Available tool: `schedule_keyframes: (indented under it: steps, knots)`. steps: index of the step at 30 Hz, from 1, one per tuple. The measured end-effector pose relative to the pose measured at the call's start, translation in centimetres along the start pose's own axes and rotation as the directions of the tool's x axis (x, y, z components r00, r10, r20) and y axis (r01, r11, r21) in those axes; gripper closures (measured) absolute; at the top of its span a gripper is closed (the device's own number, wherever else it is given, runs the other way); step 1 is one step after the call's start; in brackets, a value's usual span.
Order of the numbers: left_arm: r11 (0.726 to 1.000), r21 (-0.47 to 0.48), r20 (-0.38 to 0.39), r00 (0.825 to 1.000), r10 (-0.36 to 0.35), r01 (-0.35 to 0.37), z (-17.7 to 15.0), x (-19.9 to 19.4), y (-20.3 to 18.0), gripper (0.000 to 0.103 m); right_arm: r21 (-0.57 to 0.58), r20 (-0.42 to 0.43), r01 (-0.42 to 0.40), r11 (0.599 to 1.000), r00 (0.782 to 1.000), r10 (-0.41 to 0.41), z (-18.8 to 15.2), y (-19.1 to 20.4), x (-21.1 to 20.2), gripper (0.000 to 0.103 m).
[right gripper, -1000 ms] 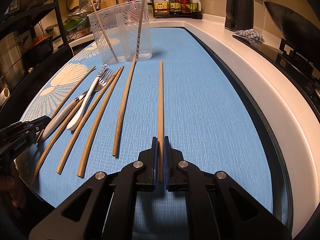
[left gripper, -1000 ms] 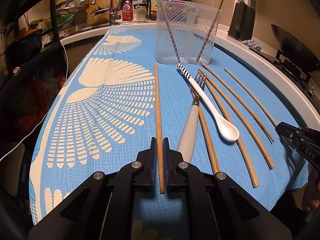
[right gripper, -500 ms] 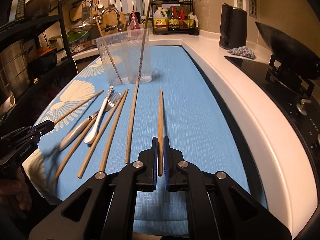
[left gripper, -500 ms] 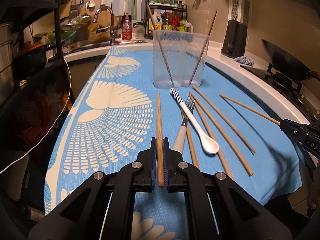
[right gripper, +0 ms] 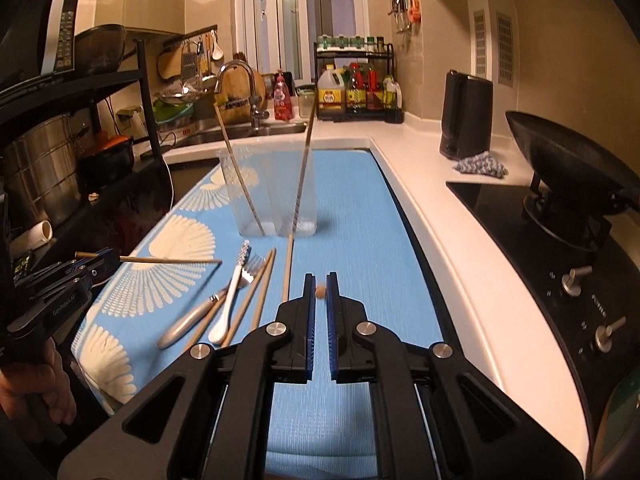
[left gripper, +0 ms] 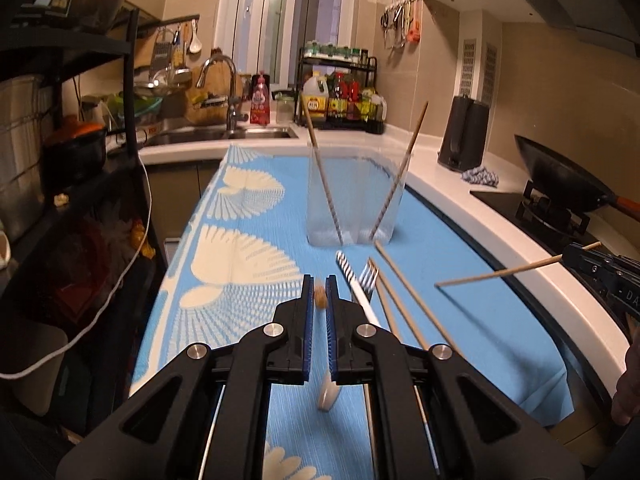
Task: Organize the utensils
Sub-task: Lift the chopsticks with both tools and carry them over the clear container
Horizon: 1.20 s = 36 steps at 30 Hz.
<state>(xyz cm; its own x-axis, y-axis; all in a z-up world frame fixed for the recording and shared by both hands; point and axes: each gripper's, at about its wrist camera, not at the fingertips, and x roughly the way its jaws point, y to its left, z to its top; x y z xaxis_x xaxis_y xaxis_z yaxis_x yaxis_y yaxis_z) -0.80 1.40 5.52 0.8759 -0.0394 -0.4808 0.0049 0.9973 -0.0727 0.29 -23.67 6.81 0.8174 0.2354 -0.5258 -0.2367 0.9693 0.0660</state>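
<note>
Clamped between the pads of the left gripper (left gripper: 320,296): one wooden chopstick (left gripper: 320,295), seen end-on there and, from the right wrist view, sticking out sideways (right gripper: 172,259) above the mat. Likewise pinched tight in the right gripper (right gripper: 320,292): a second chopstick (right gripper: 320,291), showing in the left wrist view as a long stick (left gripper: 496,275) held clear of the surface at the right. Just below and beyond the left fingers, lying on the blue mat with white fan shapes (left gripper: 248,264): a white spoon with a striped handle (left gripper: 352,276), a fork (left gripper: 368,278) touching it, and three loose chopsticks (left gripper: 404,292) fanned beside them. Farther along the mat, straight ahead of both grippers: a clear plastic container (left gripper: 354,196) standing upright with two chopsticks (left gripper: 322,176) leaning inside, one to each side. Right of the mat: white counter edge, a black stove with knobs (right gripper: 576,280), a dark wok (right gripper: 568,160), a crumpled cloth (right gripper: 480,168) and a black appliance (right gripper: 466,114). At the far end: sink with a curved faucet (left gripper: 224,92), a red bottle (left gripper: 260,102), a rack of sauce bottles (left gripper: 344,96). Left: black shelving with pots (right gripper: 44,164). Readable writing: "GenRobot.AI" on the left gripper's body (right gripper: 64,304), partial "DA" on the right one (left gripper: 628,295); bottle labels too small to read.
</note>
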Motion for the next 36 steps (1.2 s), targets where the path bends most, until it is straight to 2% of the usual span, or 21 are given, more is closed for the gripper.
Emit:
schedule_keyframes:
  steps: [6, 15, 22, 30, 36]
  knots:
    - [1.000, 0.001, 0.048, 0.999, 0.004, -0.004, 3.6, 0.4, 0.6, 0.097, -0.002, 0.031, -0.025, 1.000, 0.999, 0.025, 2.6, -0.1, 0.1, 0.097]
    - [1.000, 0.003, 0.087, 0.996, -0.015, 0.015, 8.9, 1.6, 1.3, 0.097, 0.000, 0.025, -0.055, 0.999, 0.998, 0.055, 6.9, 0.5, 2.5, 0.097]
    - [0.997, -0.029, 0.061, 0.996, -0.067, 0.069, 12.1, 2.8, 2.0, 0.097, -0.022, 0.019, -0.085, 0.996, 0.996, 0.086, 10.8, 1.9, 3.8, 0.098]
    - [0.989, -0.047, 0.040, 0.989, -0.141, 0.143, 17.0, 3.8, 2.3, 0.097, -0.033, 0.067, -0.126, 0.992, 0.990, 0.128, 16.4, 2.6, 3.8, 0.098]
    - [0.982, -0.028, 0.091, 0.979, -0.185, 0.188, 22.1, 4.5, 1.2, 0.097, -0.051, 0.151, -0.150, 0.987, 0.976, 0.157, 22.1, 3.3, 3.9, 0.098]
